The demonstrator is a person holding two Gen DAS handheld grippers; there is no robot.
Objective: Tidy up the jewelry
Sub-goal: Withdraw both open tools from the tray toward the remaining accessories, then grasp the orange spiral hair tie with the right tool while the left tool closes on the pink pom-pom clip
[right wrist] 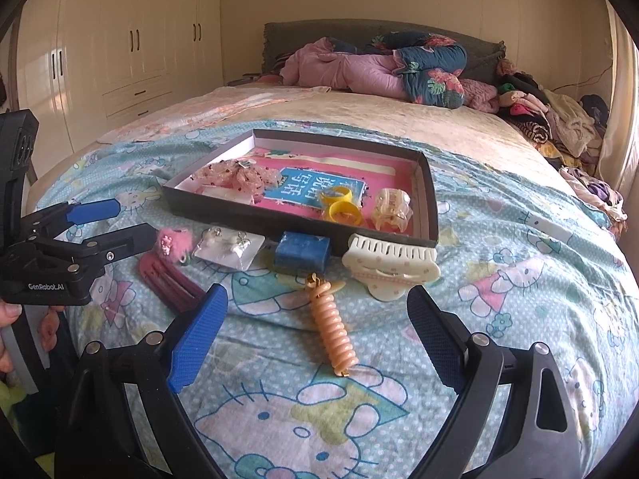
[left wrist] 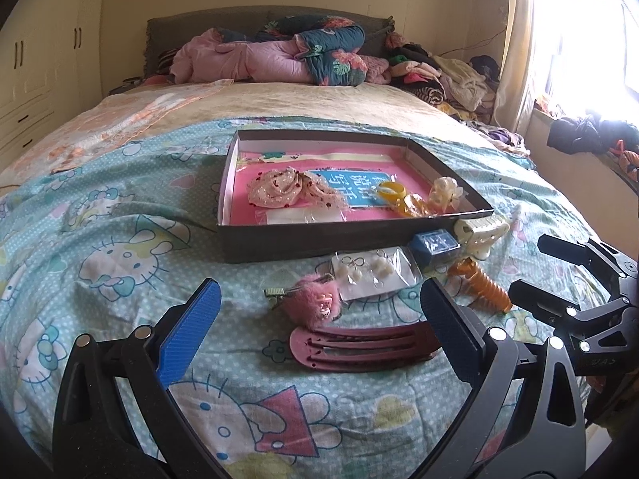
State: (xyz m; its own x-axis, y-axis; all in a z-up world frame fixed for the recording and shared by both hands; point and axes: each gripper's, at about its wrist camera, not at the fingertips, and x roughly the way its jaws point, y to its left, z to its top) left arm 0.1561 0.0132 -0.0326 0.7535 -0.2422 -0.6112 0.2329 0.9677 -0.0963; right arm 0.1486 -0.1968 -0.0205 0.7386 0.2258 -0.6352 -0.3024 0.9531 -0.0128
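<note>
on the cartoon bedspread (left wrist: 120, 247), nearest the left gripper (left wrist: 319, 315), whose blue pads stand wide apart and empty, lies a maroon snap clip (left wrist: 359, 349) between them. just past it at 12 o'clock sits a pink fluffy clip (left wrist: 315, 299), touching a clear earring packet (left wrist: 377, 273). the right gripper (right wrist: 317, 325) also stands spread and holds nothing; an orange spiral tie (right wrist: 333, 329) lies between its fingers, and at 1 o'clock a white claw clip (right wrist: 389, 263) rests against the box (right wrist: 279, 221). a blue case (right wrist: 302, 254) sits at 11 o'clock, beside the box wall. farther on, the shallow dark box holds a sequined scrunchie (left wrist: 283, 189), two yellow rings (right wrist: 339, 204) and a pale clear clip (right wrist: 391, 207), possibly a claw. beyond lie quilts (left wrist: 279, 54) at the headboard.
</note>
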